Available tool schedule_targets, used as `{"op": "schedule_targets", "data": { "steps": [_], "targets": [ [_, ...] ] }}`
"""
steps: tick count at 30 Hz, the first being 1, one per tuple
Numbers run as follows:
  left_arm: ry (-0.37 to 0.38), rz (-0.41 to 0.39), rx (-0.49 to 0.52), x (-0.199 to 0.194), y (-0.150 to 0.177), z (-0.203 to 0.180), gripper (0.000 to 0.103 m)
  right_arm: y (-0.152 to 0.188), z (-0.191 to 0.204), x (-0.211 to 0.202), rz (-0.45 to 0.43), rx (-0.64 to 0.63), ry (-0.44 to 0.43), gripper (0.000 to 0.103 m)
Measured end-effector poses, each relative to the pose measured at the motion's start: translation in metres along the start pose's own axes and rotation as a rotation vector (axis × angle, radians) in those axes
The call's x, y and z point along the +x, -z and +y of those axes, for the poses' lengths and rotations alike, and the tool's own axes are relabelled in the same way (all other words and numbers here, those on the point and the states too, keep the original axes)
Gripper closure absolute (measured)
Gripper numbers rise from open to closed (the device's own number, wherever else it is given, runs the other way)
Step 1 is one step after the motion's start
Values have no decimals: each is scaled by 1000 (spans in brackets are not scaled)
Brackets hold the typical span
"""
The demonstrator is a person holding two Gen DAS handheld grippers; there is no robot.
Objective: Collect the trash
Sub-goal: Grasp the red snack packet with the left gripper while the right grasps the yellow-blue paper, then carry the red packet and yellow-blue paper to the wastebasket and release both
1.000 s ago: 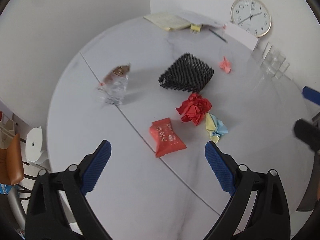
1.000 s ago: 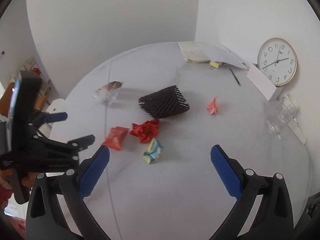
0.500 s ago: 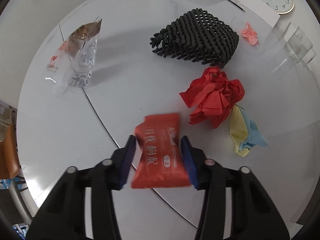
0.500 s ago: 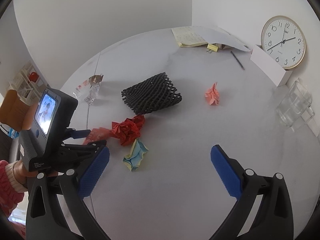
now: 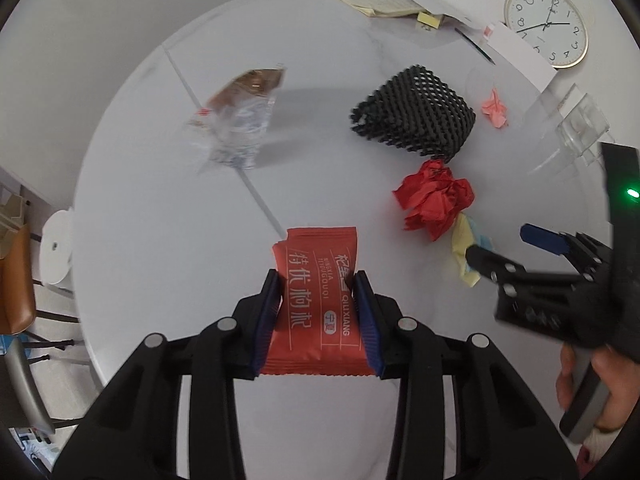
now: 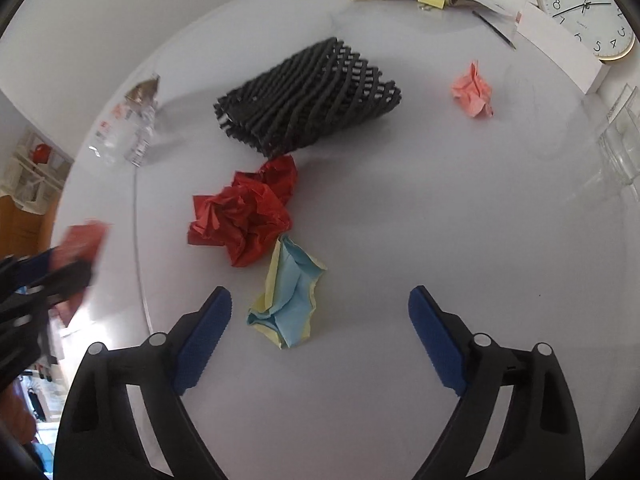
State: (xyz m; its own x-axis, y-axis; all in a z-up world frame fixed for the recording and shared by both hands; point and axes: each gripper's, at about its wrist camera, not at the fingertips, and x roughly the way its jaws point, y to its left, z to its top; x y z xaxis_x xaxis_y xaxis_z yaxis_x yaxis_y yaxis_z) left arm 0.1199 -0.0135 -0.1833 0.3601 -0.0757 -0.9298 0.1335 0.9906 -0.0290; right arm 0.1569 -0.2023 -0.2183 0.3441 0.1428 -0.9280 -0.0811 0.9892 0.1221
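Left wrist view: left claw (image 5: pixel 316 294) pinching red snack packet (image 5: pixel 316 300) betw. blue pads, above worktop (image 5: pixel 160 200) | right wrist view: right claw (image 6: pixel 320 312) spread wide, w/ yellow-blue paper wad (image 6: pixel 290 296) betw. fingers | red paper wad (image 6: pixel 244 212) beside black mesh basket (image 6: pixel 308 96), lying on its side.

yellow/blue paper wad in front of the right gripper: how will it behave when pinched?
The yellow-and-blue crumpled paper looks loosely folded, so it will probably compress and need a deep close. It seems very light and may skid on the smooth table if nudged. The open right gripper is wider than it, and it is irregular, so it is unlikely to roll.
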Motion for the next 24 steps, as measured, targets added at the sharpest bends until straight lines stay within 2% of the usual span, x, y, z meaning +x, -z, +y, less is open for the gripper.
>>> {"op": "schedule_targets", "data": {
  "steps": [2,4,6,7,9,15,19,24],
  "targets": [
    [-8,1,-22,-8,0,12,66,1,3,7,11,0,6,24],
    [-16,5,-61,-15,11,30,66,2,5,12,21,-9,7,40],
    [-35,15,-103,-18,22,50,66,4,8,16,25,-25,3,50],
    [-44,18,-120,-21,28,59,66,4,10,15,19,-41,19,61],
    [-59,22,-153,-25,38,74,66,6,15,14,20,-75,34,72],
    [-100,-1,-229,-53,67,115,66,15,21,-7,17,-93,20,73],
    [-120,-1,-263,-76,101,140,66,31,53,-41,-6,-160,-17,73],
    [-143,37,-311,-89,153,169,65,61,121,-79,-5,-262,-175,73]
  ]
}}
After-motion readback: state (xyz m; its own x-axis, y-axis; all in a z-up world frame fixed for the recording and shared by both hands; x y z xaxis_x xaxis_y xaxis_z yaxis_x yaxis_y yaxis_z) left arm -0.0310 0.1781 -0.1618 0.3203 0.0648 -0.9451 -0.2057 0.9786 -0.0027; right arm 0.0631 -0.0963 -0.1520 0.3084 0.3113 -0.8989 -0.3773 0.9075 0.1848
